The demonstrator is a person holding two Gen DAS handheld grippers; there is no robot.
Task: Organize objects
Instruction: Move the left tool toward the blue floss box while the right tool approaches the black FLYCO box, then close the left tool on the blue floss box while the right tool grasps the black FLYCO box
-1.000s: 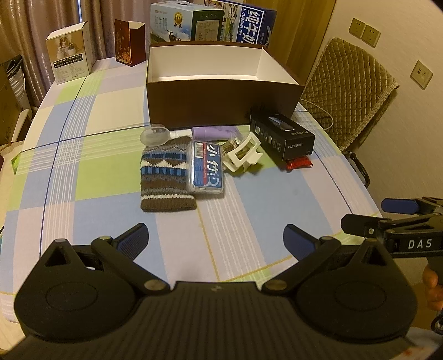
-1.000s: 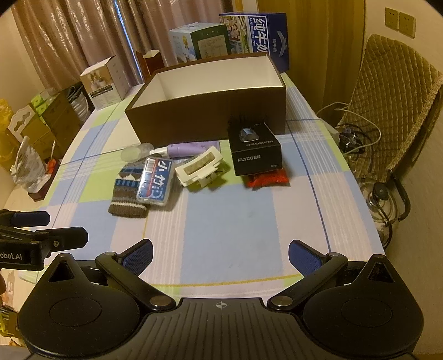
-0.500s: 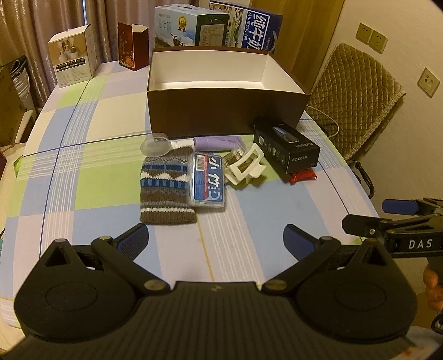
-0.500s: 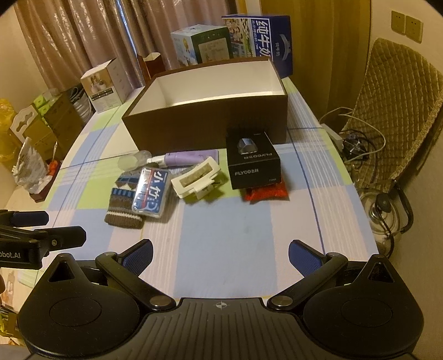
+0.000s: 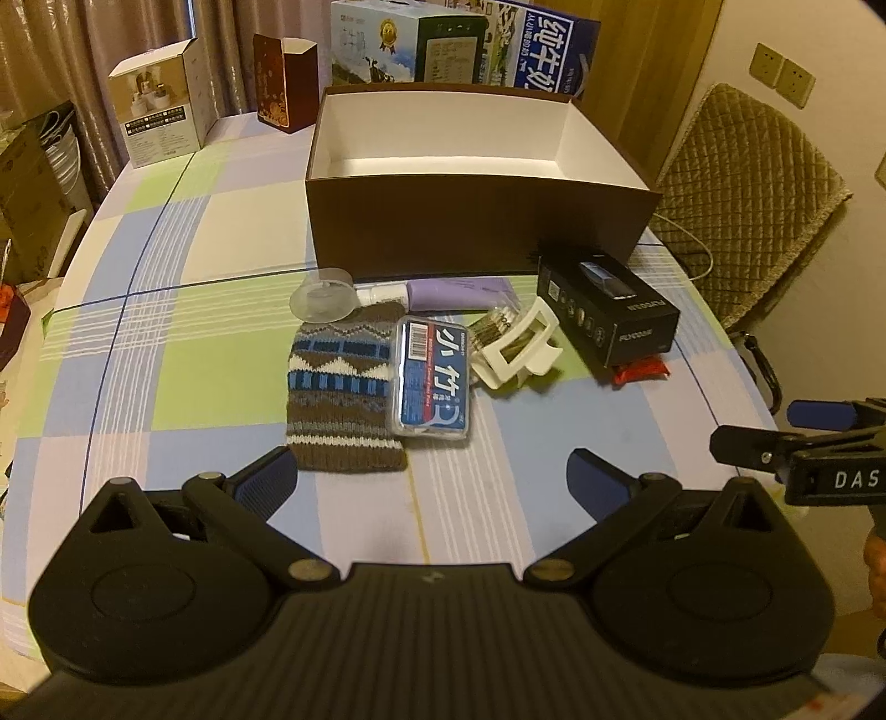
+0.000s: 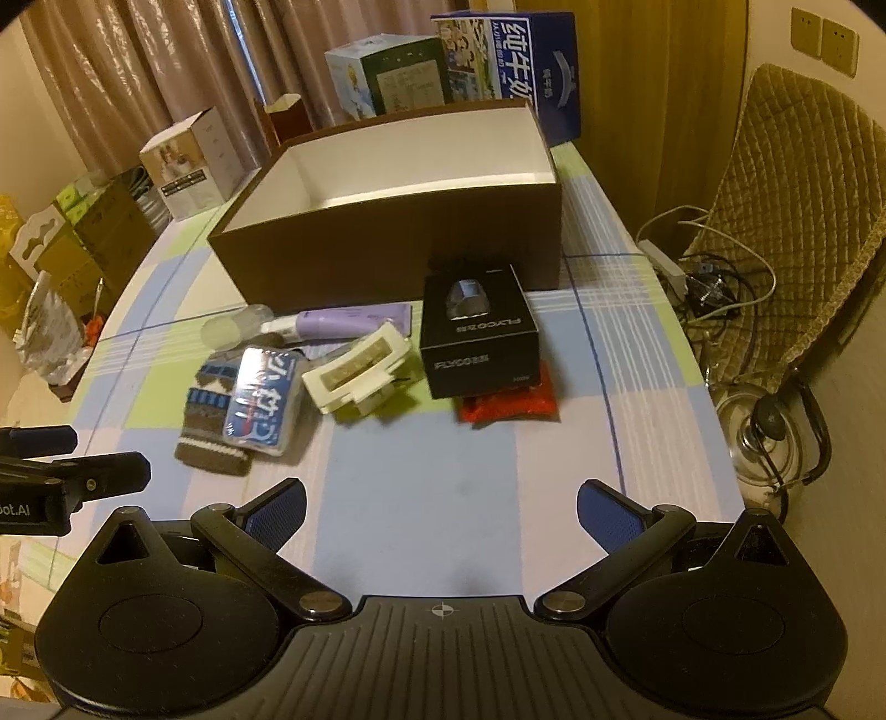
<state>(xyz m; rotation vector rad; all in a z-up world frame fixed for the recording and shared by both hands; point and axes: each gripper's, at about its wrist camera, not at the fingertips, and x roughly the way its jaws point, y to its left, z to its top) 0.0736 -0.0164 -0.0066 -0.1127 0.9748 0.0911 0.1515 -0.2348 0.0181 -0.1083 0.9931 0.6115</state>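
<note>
An open brown box (image 5: 476,232) (image 6: 387,243) with a white inside stands on the checked table. In front of it lie a knitted pouch (image 5: 338,399) (image 6: 207,421), a clear case with a blue label (image 5: 434,385) (image 6: 260,404), a white hair claw (image 5: 518,349) (image 6: 360,371), a purple tube (image 5: 448,291) (image 6: 338,321), a black FLYCO box (image 5: 609,315) (image 6: 479,338) and a red packet (image 5: 639,371) (image 6: 509,404). My left gripper (image 5: 432,482) is open and empty, just short of the pouch. My right gripper (image 6: 440,507) is open and empty, short of the black box.
Several cartons (image 5: 459,44) (image 6: 498,66) stand behind the brown box, and a small white carton (image 5: 160,105) at the far left. A quilted chair (image 5: 742,194) (image 6: 792,221) stands right of the table, with cables (image 6: 714,277) and a kettle (image 6: 769,437) on the floor.
Both grippers have moved forward toward the objects and risen a little. Both stay open. Nothing on the table has moved.
</note>
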